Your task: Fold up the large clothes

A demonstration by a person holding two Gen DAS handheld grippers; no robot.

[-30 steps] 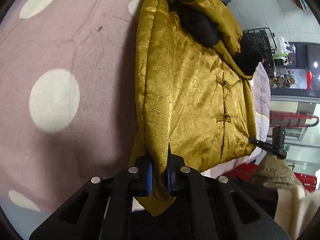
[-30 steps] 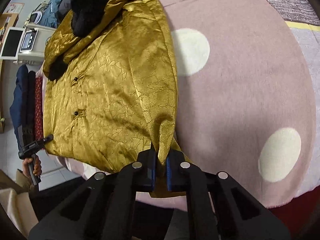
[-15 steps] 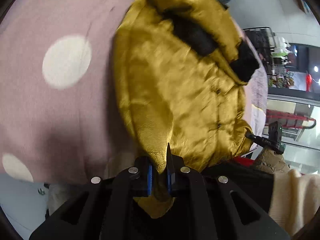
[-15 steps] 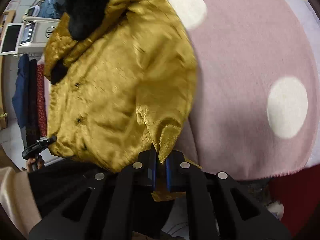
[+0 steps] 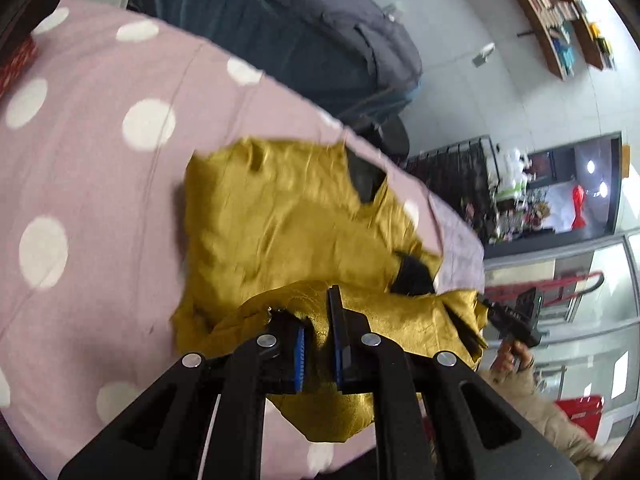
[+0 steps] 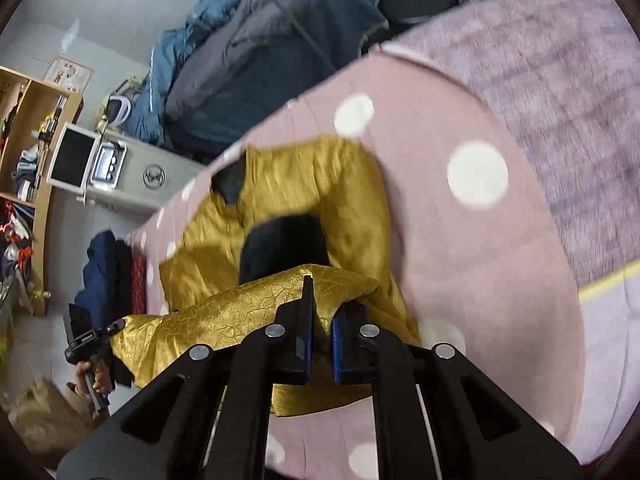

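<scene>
Since a second ago both corners of the shiny gold satin jacket (image 5: 280, 220) have risen off the pink white-dotted blanket (image 5: 100, 184) and now arch over its body. Left hand-held gripper (image 5: 318, 344) and right hand-held gripper (image 6: 320, 336) each pinch a hem corner. Beyond them lies a heap of blue-grey bedding (image 6: 256, 64); black fur trim (image 6: 284, 244) shows just ahead

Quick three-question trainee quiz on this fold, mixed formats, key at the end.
1. True or false: both grippers are shut on the gold jacket.
2. The blanket under the jacket is: A striped, B pink with white dots, C plain blue.
3. Fill in: the left gripper and right gripper each pinch the jacket's near ____.

Key: 1 true; 2 B; 3 edge.
</scene>
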